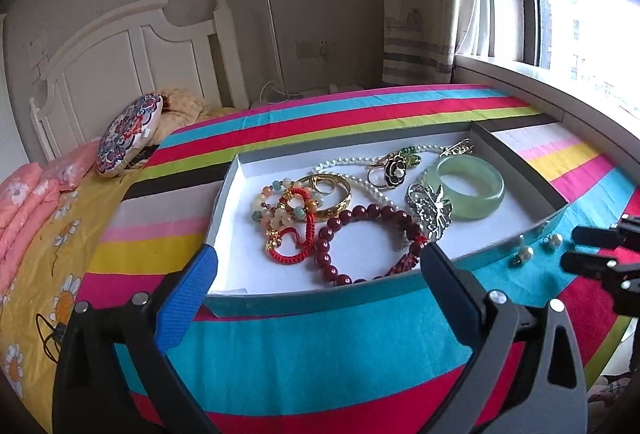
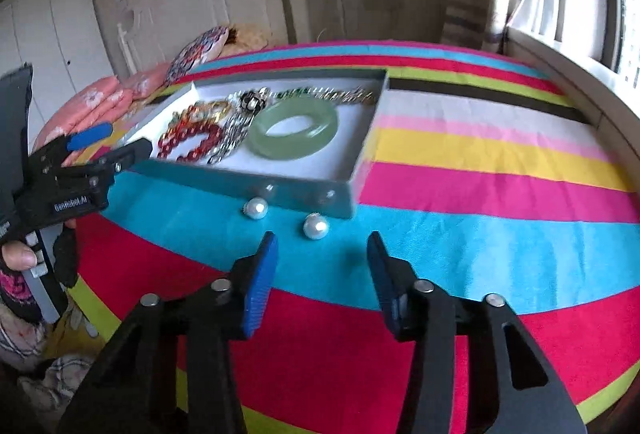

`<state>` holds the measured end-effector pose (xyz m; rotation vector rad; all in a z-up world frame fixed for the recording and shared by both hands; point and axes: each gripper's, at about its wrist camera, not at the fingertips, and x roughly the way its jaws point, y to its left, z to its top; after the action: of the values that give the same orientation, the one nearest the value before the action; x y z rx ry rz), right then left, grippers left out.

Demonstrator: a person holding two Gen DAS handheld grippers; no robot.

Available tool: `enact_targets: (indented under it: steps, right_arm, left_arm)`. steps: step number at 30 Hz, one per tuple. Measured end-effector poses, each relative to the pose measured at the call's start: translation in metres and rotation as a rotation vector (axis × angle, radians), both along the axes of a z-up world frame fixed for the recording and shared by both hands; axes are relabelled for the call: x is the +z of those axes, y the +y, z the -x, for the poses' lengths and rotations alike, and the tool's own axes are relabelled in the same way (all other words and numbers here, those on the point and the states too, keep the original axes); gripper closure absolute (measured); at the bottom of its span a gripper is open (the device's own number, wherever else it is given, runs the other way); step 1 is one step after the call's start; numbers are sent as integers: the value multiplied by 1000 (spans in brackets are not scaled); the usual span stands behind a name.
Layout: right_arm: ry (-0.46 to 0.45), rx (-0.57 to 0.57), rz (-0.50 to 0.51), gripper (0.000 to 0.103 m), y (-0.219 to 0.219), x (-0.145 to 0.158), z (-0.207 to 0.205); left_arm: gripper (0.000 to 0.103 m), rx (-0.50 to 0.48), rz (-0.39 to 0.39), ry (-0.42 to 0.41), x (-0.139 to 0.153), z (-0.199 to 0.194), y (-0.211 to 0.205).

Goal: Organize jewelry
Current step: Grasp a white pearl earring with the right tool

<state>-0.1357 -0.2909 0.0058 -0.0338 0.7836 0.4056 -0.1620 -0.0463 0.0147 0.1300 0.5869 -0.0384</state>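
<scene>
White pearls point(image 2: 315, 226) lie on the blue stripe of the bed cover point(image 2: 480, 154), just outside the near wall of the box point(image 2: 280, 190). In the box, a green bangle point(image 1: 466, 188) sits by the right wall, beside red beads point(image 1: 360, 234). The right gripper point(image 2: 322, 248) hangs near the pearls, jaws apart, holding nothing. The left gripper point(image 1: 318, 266) gapes wide at the box's near edge, holding nothing.
</scene>
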Motion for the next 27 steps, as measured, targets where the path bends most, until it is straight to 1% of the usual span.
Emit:
enact_targets:
  steps: [2,7,9,11,15,18,21,23,27]
  right_arm:
    - [1,13,5,67,5,1,-2]
    - [-4,12,39,71,13,0,-9]
    - [-8,9,50,74,14,0,-11]
    - [-20,5,73,80,14,-1,-10]
    - [-41,15,93,87,14,-2,-5]
    - [-75,20,109,88,12,-4,1]
    - [-80,15,86,88,7,-5,3]
    - [-80,10,76,88,3,-5,4]
    - [-82,-2,52,88,-3,-5,4]
  left_arm:
    - [3,0,11,2,0,0,2]
    - [3,-6,32,-1,0,0,5]
    - [3,-8,37,-2,0,0,5]
    - [3,-10,42,-1,0,0,6]
    - [3,-13,46,3,-1,-2,6]
    - [3,-14,44,6,-1,-2,5]
    - [3,-27,41,21,-1,-3,4]
    - [3,-32,19,32,-2,-4,0]
    - [3,-45,-66,4,-3,4,-16]
